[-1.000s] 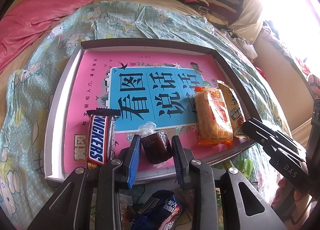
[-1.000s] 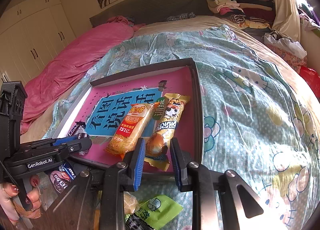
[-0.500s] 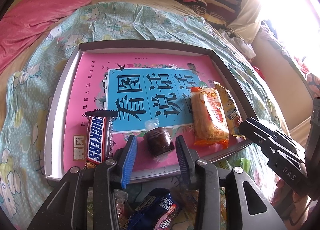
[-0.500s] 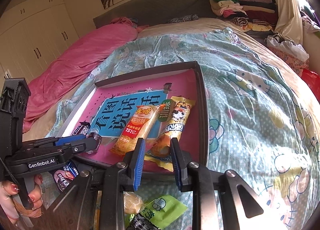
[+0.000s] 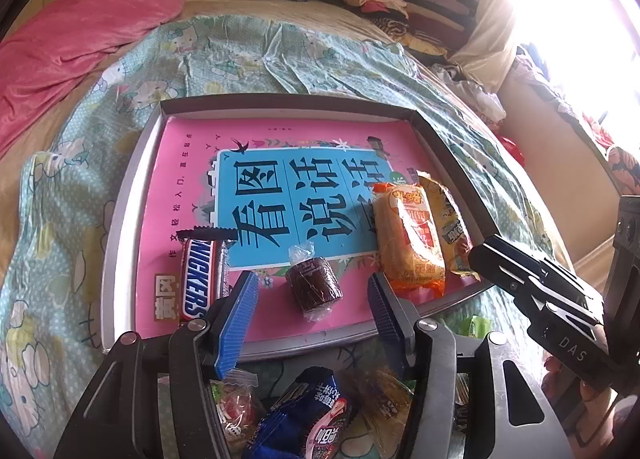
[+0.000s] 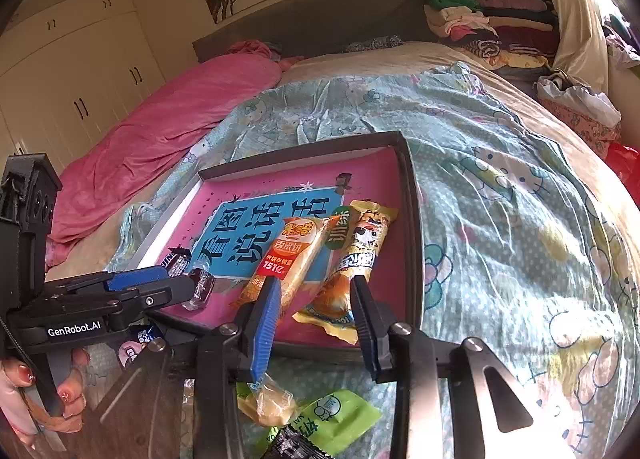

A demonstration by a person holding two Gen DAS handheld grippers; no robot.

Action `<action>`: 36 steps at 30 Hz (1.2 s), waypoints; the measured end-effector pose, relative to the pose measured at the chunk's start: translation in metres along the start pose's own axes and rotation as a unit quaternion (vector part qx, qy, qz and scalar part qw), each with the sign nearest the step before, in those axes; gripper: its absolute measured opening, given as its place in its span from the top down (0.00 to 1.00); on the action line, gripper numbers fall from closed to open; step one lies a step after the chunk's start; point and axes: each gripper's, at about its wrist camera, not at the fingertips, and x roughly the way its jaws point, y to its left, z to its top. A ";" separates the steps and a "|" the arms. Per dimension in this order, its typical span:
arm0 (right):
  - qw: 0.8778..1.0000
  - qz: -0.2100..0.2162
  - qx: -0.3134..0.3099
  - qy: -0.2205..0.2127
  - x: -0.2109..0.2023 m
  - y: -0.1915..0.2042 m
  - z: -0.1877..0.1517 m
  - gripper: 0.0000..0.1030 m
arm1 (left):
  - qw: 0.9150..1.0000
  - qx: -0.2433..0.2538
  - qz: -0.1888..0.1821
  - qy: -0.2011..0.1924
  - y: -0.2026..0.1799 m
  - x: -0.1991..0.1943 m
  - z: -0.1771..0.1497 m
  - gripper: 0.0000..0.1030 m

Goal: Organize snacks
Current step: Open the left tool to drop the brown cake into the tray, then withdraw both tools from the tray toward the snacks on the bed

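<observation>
Four snacks lie in the tray [image 5: 132, 195], the dark candy [image 5: 314, 287] nearest, both the left gripper [image 5: 312, 299] and right gripper [image 6: 316, 299] having just opened off them, while a loose pile [image 5: 304, 415] waits near.

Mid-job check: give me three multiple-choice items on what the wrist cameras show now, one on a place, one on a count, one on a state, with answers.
1. Where does the Snickers bar lie in the tray?
A. left side, near corner
B. right side
C. outside the tray

2. How many snacks lie in the tray?
A. two
B. four
C. six

3. How is the left tool with the dark wrapped candy?
A. clamped on it
B. open, pads clear of it
C. lifting it

Answers:
1 A: it lies by the tray's left rim.
2 B: Snickers, candy, orange pack, yellow pack.
3 B: the jaws have just been opening, with gaps either side of the candy.
</observation>
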 end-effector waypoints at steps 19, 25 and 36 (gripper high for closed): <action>1.000 0.005 -0.013 -0.017 -0.012 0.005 0.001 0.50 | 1.000 -0.019 0.000 -0.024 0.019 -0.027 -0.003 0.27; 0.999 0.010 -0.024 -0.028 -0.018 0.011 0.001 0.47 | 0.999 -0.021 0.003 -0.037 0.028 -0.043 -0.001 0.27; 0.999 0.004 -0.023 -0.041 -0.025 0.009 0.002 0.42 | 0.999 -0.027 0.003 -0.047 0.037 -0.059 0.000 0.24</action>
